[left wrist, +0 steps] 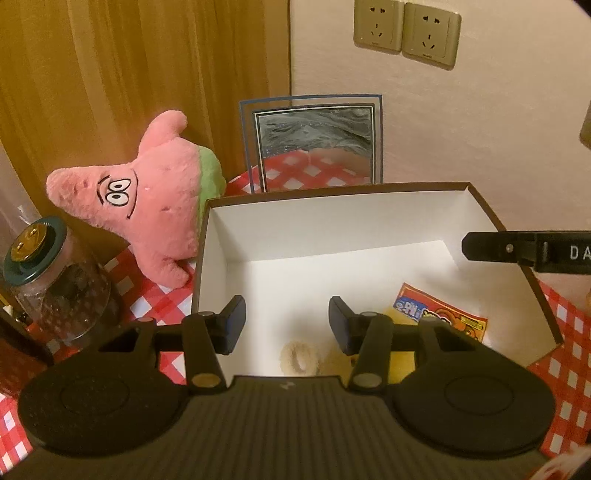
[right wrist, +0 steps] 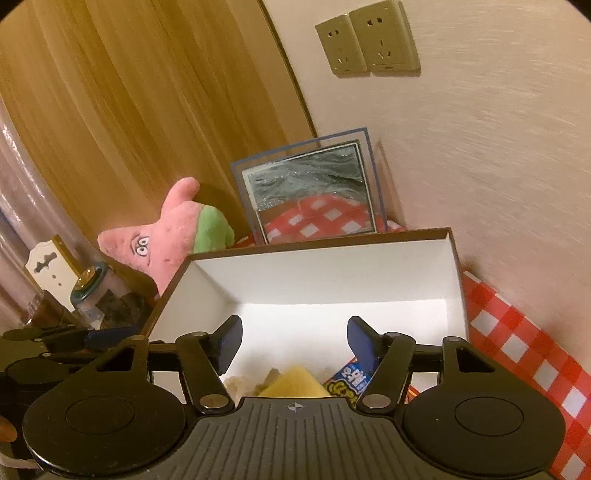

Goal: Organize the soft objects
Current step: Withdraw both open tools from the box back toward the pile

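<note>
pink plush (left wrist: 147, 192) lying head-left beside box (left wrist: 369, 214); both claws (left wrist: 287, 321) (right wrist: 294, 341) wide, empty

One box (left wrist: 369, 218), one pink plush star (left wrist: 147, 192), one glass jar (left wrist: 55, 280), one fluffy ring (left wrist: 299, 358), one snack packet (left wrist: 439, 314), one picture frame (left wrist: 314, 144) and two wall sockets (left wrist: 406, 33) are counted.

1. Beyond the black left gripper (left wrist: 287, 321), a box (left wrist: 369, 218) is white inside with a dark brown rim.
2. Left of the claw, a plush star (left wrist: 147, 199) is pink with green shorts.
3. Under the box, a tablecloth (left wrist: 565, 325) is red-and-white checked.
4. Near the claw's right finger, a packet (left wrist: 443, 314) is orange, blue and yellow.
5. Between the fingers lies a cream ring (left wrist: 299, 358).
6. Far left, a jar lid (left wrist: 33, 251) is dark green and gold.
</note>
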Demonstrator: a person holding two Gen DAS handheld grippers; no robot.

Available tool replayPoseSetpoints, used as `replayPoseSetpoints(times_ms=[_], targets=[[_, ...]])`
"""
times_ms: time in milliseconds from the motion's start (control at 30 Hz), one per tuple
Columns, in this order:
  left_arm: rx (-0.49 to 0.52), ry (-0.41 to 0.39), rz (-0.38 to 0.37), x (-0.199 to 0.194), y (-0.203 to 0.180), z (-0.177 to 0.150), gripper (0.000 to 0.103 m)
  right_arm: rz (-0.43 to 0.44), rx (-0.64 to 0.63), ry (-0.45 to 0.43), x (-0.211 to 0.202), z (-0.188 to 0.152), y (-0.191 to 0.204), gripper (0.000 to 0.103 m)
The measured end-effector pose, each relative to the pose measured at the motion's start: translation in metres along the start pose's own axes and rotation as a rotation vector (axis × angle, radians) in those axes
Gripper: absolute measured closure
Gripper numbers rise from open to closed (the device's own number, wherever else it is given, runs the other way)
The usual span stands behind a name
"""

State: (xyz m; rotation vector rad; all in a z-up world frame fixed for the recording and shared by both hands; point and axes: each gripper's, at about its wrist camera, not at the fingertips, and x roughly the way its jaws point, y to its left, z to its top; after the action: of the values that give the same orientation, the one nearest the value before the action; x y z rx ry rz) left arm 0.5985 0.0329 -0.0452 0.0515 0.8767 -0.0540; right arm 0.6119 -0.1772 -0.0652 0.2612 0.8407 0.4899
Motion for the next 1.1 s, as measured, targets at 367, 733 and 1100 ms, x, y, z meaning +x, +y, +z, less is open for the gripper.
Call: replayPoseSetpoints(times_ms=[367, 733, 1100], targets=[[-0.048, -0.01, -0.016, -0.045, 0.014, -0.025, 0.055, -0.019, -0.011, 0.017, -0.033, -0.023, -0.009, 0.039], [-0.092, -0.018, -0.011, -0.092, 0.021, -0.058, 0.055, -0.012, -0.011, 0.007, -0.075, -0.044, -0.005, 0.039], [-0.147, -0.031, 0.042, -0.141, 0.037, -0.098, 0.055, 0.023, -0.047, 0.003, -0.107, -0.072, 0.016, 0.039]])
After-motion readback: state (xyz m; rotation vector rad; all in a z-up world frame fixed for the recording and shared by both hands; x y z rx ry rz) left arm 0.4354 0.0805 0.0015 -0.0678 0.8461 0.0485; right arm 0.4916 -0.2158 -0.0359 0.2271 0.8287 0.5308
